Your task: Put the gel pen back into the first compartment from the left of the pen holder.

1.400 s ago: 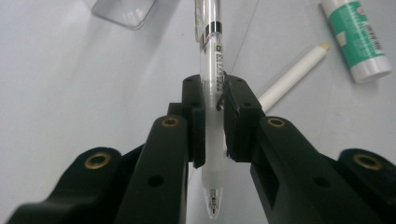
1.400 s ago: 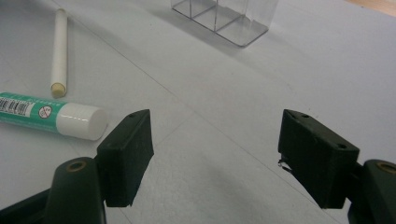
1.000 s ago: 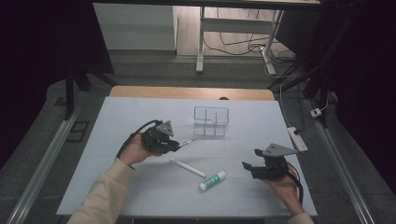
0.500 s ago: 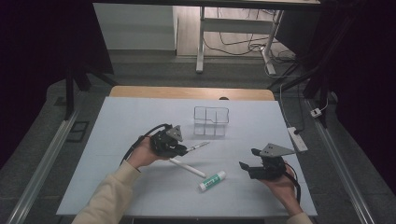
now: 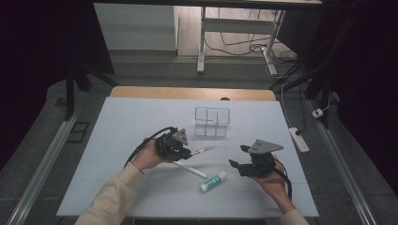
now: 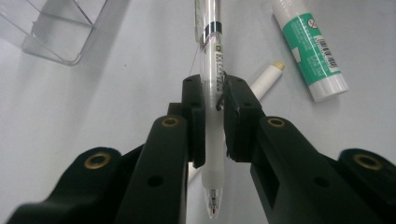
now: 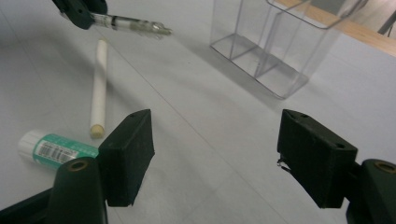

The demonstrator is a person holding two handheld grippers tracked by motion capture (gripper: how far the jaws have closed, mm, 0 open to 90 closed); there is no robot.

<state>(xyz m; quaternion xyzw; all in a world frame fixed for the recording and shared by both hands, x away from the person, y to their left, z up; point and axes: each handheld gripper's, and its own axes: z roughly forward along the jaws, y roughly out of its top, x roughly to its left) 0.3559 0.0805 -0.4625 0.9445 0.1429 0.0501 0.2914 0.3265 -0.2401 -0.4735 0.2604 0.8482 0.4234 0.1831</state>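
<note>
1. Dark floor and trailing cables lie beyond a pale grey worktop (image 5: pixel 141 122), which carries a few stationery items and a clear plastic divided organiser box (image 5: pixel 212 122) toward its far middle.

2. At left of centre, the left gripper (image 5: pixel 188 152) has its jaws clamped on a clear-barrelled ballpoint pen (image 6: pixel 212 93). The pen is gripped around mid-barrel — one end points toward the organiser, and it looks lifted just off the surface.

3. On the near right, the right gripper (image 5: pixel 238 157) hovers with its jaws wide apart and nothing between them.

4. A white stick-like marker (image 5: pixel 190 169) lies flat just near of the left gripper, and a white glue stick with a green label (image 5: pixel 213 181) lies beside it, closer to the near edge.

5. Judging by the pose, the step in hand is carrying the pen to the organiser. To do it well:
   - keep the clamp firm, since the smooth barrel could slide;
   - tip the pen closer to upright before it reaches the rim;
   - line it over one compartment, clear of the thin dividing walls;
   - lower it inside before releasing — a drop from above could bounce it out or nudge the light box.
</note>
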